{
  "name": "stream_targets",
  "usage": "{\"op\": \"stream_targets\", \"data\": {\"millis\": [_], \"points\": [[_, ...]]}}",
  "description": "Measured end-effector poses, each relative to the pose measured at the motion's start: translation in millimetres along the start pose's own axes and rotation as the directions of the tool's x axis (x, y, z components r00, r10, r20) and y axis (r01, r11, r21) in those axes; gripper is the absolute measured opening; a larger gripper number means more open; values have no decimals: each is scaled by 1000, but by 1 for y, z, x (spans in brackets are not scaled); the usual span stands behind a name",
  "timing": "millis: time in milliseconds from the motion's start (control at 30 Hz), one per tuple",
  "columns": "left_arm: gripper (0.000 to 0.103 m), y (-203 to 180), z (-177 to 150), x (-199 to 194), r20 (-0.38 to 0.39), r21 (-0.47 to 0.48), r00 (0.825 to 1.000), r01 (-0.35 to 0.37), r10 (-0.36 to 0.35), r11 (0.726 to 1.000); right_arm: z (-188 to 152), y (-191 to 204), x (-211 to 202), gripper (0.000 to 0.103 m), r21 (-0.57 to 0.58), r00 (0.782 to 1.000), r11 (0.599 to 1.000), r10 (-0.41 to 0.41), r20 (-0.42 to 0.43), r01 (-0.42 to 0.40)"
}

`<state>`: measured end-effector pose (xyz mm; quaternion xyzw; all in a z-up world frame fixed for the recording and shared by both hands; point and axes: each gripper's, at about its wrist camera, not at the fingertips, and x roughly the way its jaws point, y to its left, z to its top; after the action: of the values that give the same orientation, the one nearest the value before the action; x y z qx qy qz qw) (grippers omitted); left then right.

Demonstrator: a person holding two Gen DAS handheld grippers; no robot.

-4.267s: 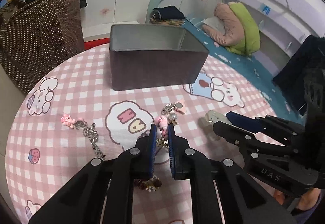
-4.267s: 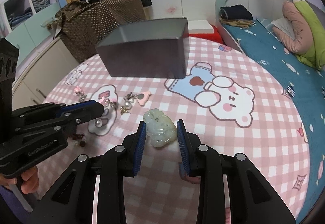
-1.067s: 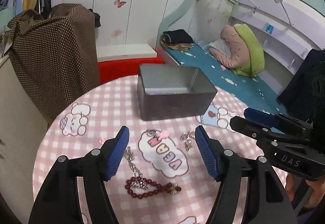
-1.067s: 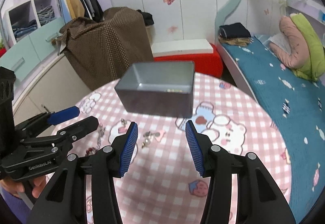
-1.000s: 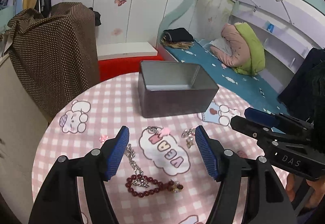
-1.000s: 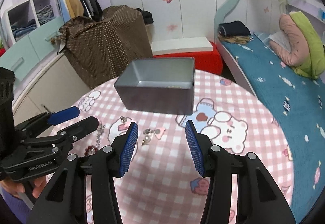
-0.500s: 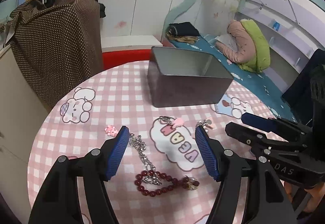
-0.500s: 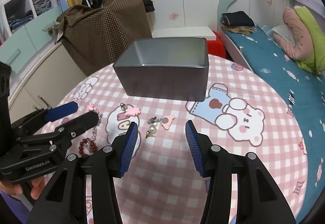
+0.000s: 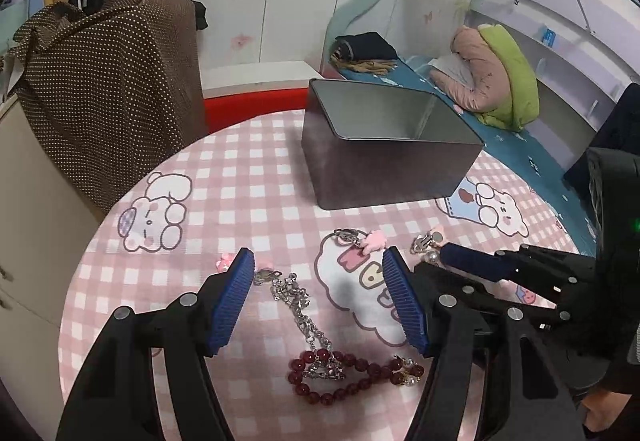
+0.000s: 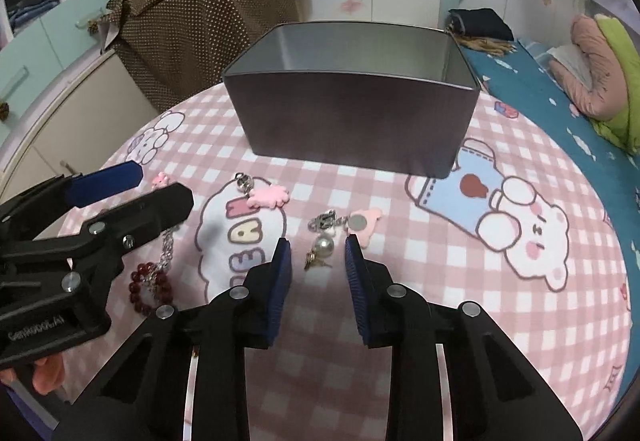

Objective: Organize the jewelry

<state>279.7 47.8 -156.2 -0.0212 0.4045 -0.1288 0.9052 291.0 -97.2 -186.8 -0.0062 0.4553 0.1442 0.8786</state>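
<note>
My left gripper hovers open over a silver chain and a dark red bead bracelet on the pink checked tablecloth. A pink flower charm lies just beyond its tips. My right gripper is low over the cloth with its jaws closing. A pearl earring lies between the tips, and the pads do not touch it. A pink heart charm lies just past the right finger. An open grey tin box stands behind the jewelry.
A small pink charm lies at the left by the other gripper. A brown dotted bag stands beyond the table's left edge. A red bench and a bed lie behind and to the right of the table.
Both grippers have come down closer to the table. The right jaws have narrowed around the pearl earring. The pale green pendant and the charm gripped earlier are no longer in view.
</note>
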Motion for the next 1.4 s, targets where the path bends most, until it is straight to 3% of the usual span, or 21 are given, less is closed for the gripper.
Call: {"op": "stream_targets", "data": {"millis": [67,133,233,333,467,533,700,833,1000,1100,1133,1400], "points": [[63,-2,1,2,-2,4,1000,6,-5,1000,1,1,2,14,-20,1000,999,-30,3,30],[63,-6,3,5,-7,17,1000,13,-13,1000,3,0,2,11,-32,1000,999,-30,5,30],[63,-14,3,10,-22,46,999,29,-28,999,1,-7,-1,11,-28,999,999,-26,22,27],[52,-24,5,20,-54,86,998,31,-27,996,1,-21,-12,11,-9,999,1000,-18,48,19],[51,-31,7,31,-70,105,997,23,-16,994,6,-38,-28,11,18,997,1000,-2,82,1],[46,-35,9,36,-82,114,997,16,-7,993,8,-45,-33,12,26,995,1000,9,95,-12],[45,-44,12,47,-101,132,995,-4,18,991,12,-60,-34,12,40,994,999,30,100,-34],[32,-49,16,57,-122,144,992,-12,30,989,10,-66,-29,12,53,994,997,48,95,-53],[27,-53,17,55,-107,155,994,-11,27,988,9,-70,-25,12,62,994,996,57,88,-63],[14,-50,20,48,-80,141,997,0,11,990,9,-71,-26,12,65,994,996,60,93,-66],[0,-48,20,47,-80,136,997,7,4,991,10,-71,-27,12,66,994,996,60,96,-66],[0,-33,15,45,-89,110,996,6,4,994,10,-70,-32,12,67,993,995,63,102,-70]]}}
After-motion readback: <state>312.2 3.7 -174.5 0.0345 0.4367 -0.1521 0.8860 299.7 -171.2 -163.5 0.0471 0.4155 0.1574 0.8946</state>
